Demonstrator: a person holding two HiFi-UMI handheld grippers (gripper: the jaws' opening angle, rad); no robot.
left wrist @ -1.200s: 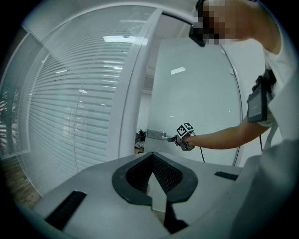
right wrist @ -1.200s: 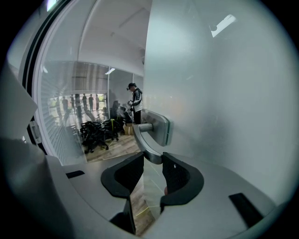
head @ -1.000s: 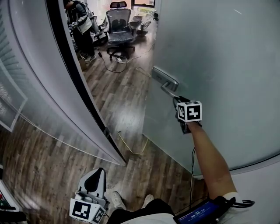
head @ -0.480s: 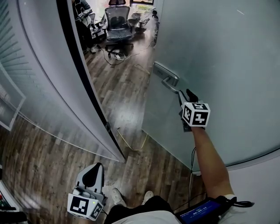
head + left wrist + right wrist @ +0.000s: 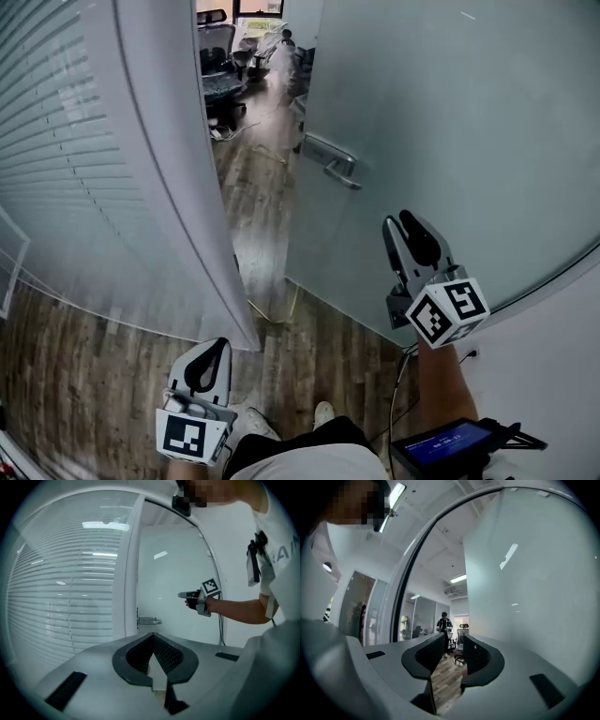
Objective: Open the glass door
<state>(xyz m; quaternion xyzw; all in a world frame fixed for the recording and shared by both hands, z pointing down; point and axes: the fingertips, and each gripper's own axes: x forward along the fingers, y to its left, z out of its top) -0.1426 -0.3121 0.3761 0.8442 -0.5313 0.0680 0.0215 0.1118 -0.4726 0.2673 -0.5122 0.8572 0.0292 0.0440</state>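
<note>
While the glass door (image 5: 450, 141) stood ajar, a blind-covered partition (image 5: 84, 159) flanked the gap and an office chair (image 5: 218, 75) sat beyond. The right gripper (image 5: 400, 227) gaped empty, and the left gripper (image 5: 217, 349) was pressed together.

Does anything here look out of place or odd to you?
A thin loose cable lies on the wood floor in the doorway, beside the bottom corner of the half-open glass door; it could catch a foot. Nothing else stands out.

Frosted matt glass door (image 5: 450, 141), brushed metal handle (image 5: 330, 159), glossy wood-plank floor (image 5: 258, 211), smooth grey plastic tongs (image 5: 415, 246).
</note>
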